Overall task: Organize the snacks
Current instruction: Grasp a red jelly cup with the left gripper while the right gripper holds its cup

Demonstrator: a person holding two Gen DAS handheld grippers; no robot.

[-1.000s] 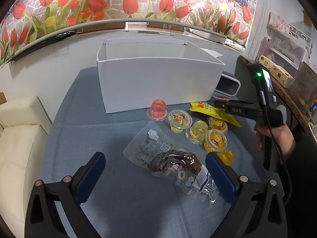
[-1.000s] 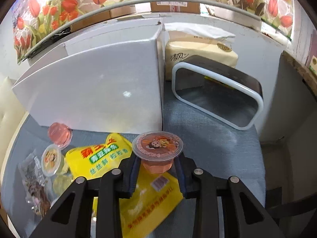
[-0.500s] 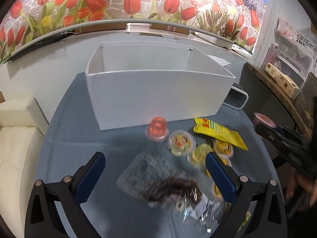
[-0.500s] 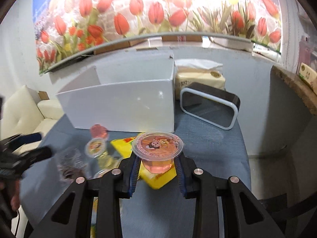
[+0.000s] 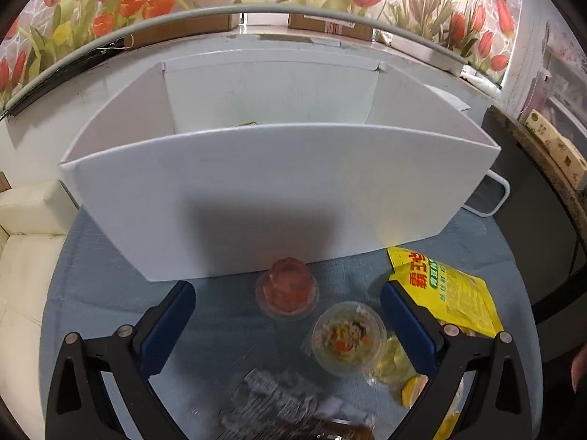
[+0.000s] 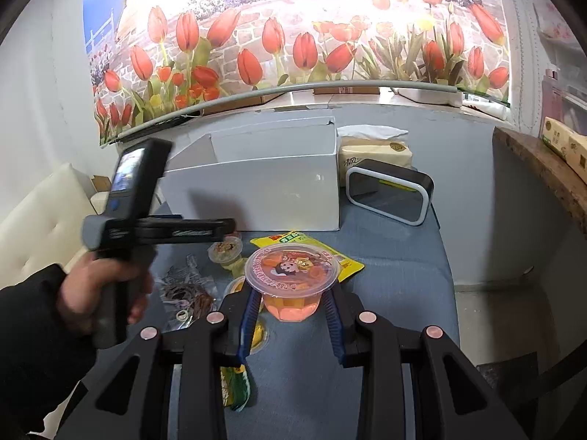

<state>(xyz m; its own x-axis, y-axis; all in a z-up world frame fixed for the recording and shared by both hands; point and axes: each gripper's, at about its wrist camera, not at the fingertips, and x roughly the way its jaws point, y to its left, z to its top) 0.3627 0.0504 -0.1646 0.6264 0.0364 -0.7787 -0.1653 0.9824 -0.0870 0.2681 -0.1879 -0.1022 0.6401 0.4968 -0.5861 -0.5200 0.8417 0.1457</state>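
Observation:
My right gripper [image 6: 291,302] is shut on an orange jelly cup [image 6: 291,282] and holds it above the blue tablecloth. My left gripper [image 5: 288,311] is open and empty, low over the snacks. An upside-down red jelly cup [image 5: 288,288] lies between its fingers, close to the white box [image 5: 279,190]. A yellow jelly cup [image 5: 348,337] and a yellow snack bag [image 5: 447,289] lie to the right. A clear packet of dark snacks [image 5: 293,418] lies at the bottom edge. The left gripper also shows in the right wrist view [image 6: 205,227], in front of the box [image 6: 264,190].
A black-and-white bin [image 6: 389,196] lies on its side right of the box, with a tissue pack [image 6: 374,150] behind it. A cream sofa [image 5: 22,256] stands to the left. A wooden shelf [image 6: 543,168] runs along the right.
My left gripper has moved forward toward the box, so the red cup now sits between its fingers. My right gripper has pulled back and up with the orange cup.

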